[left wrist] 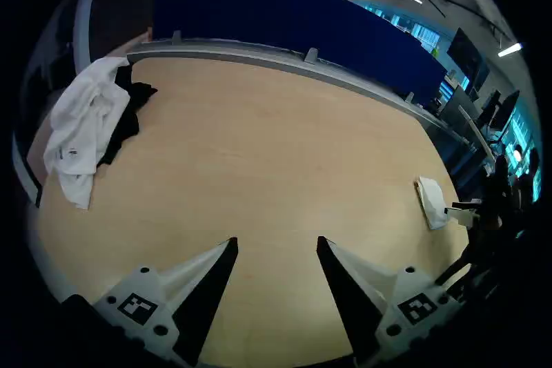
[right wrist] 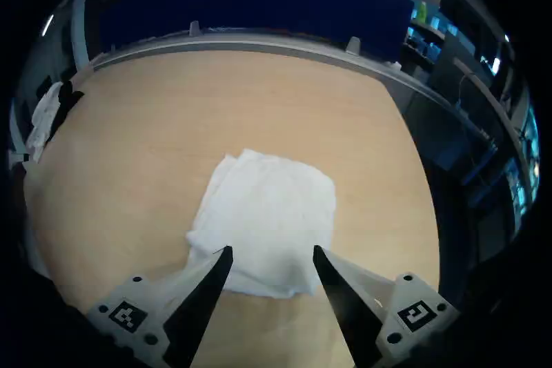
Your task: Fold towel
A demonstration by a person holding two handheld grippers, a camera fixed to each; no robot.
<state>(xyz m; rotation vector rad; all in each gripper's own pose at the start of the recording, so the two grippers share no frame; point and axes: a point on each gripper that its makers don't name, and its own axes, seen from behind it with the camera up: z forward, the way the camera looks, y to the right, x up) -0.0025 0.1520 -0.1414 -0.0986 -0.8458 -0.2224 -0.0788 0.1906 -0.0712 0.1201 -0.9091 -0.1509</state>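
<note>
left gripper (left wrist: 276, 247): held low over bare table (left wrist: 262, 140), fingers apart | right gripper (right wrist: 272, 252): tilted down at towel (right wrist: 269, 212), fingers apart, tips at its near edge (contact unclear) | towel: folded square, flat, mid-table | white cloth heap (left wrist: 83, 119): far-left table edge

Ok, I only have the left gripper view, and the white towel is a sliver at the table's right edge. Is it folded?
Observer: Yes, the right gripper view shows the towel lying flat as a roughly square folded stack.
Operator: Is the right gripper holding it?
Observer: No, the right gripper is open, fingers spread above the towel's near edge.
Operator: Edges neat?
Observer: Not quite; along its left side a lower layer peeks out.
</note>
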